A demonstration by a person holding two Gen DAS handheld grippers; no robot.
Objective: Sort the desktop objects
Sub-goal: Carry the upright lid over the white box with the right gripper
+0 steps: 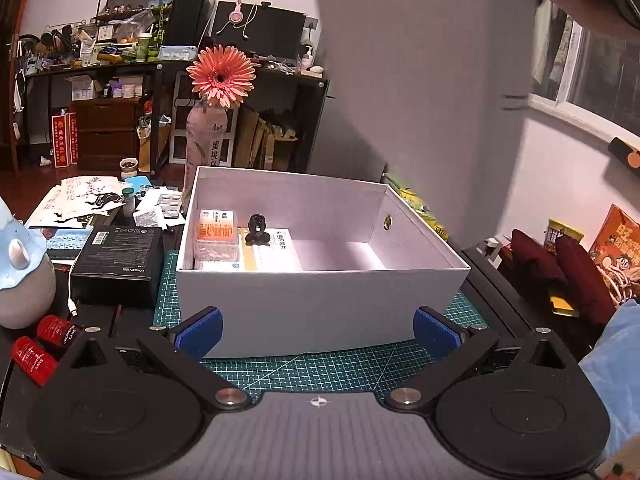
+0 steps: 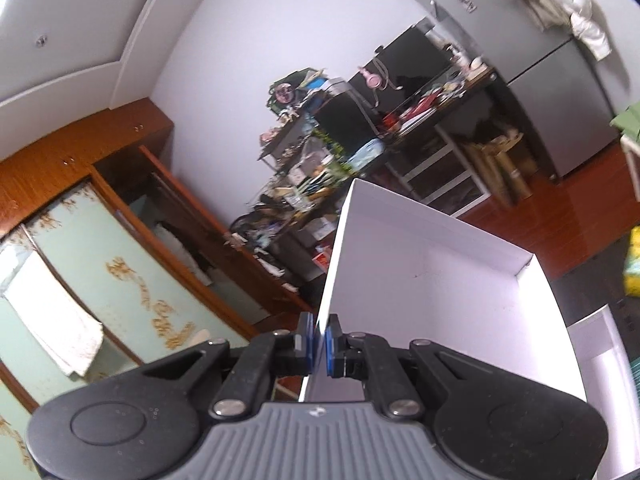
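A white open box [image 1: 320, 280] stands on a green cutting mat [image 1: 320, 372]. Inside it at the left lie an orange-and-white medicine pack [image 1: 216, 232], a white-and-yellow pack [image 1: 276, 256] and a small black figurine [image 1: 258, 230]. My left gripper [image 1: 318, 332] is open, its blue pads [image 1: 198, 332] level with the box's front corners. The box's white lid [image 2: 432, 280] hangs tilted in the air, with my right gripper [image 2: 319, 340] shut on its rim. In the left wrist view the lid [image 1: 420, 60] shows as a large panel above and behind the box.
Left of the box sit a black carton [image 1: 120, 264], two red tubes [image 1: 44, 344], a blue-and-white plush [image 1: 20, 272], papers and a bottle holding a pink flower [image 1: 208, 140]. Right of it are a yellow can [image 1: 564, 234] and an orange snack bag [image 1: 616, 248].
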